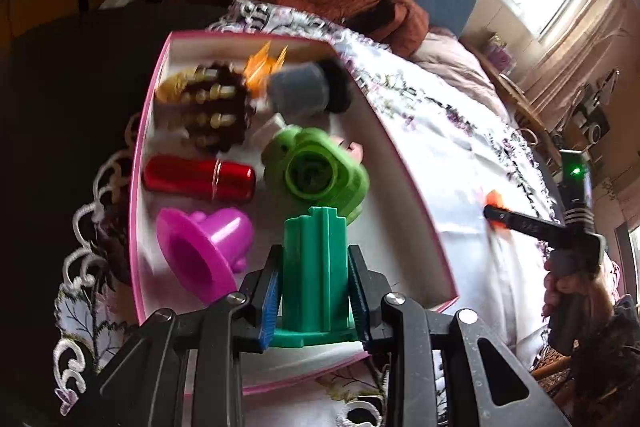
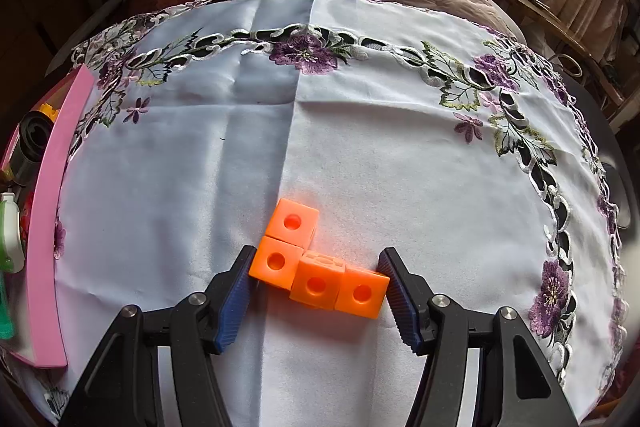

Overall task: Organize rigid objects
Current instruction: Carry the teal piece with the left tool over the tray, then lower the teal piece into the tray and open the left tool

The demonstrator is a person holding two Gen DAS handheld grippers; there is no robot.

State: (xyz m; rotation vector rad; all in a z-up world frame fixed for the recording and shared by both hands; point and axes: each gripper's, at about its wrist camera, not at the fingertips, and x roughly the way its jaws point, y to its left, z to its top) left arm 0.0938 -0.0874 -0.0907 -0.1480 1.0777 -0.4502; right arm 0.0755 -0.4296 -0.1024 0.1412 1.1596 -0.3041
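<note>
Left hand-held gripper (image 1: 316,291) clamps ribbed green plastic piece (image 1: 314,267), flanged base, over pink-rimmed box (image 1: 416,187). Inside: glossy red metal cylinder (image 1: 200,178), magenta flared cup (image 1: 200,247). Right hand-held gripper (image 2: 318,291) half-open, blue ridged pads flanking orange linked cubes (image 2: 316,263) on embroidered tablecloth (image 2: 380,147); contact unclear.

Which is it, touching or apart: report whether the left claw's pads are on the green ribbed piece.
Touching. The left wrist view shows both blue pads of the left claw pressed against the sides of the green ribbed piece, held above the pink box.
</note>
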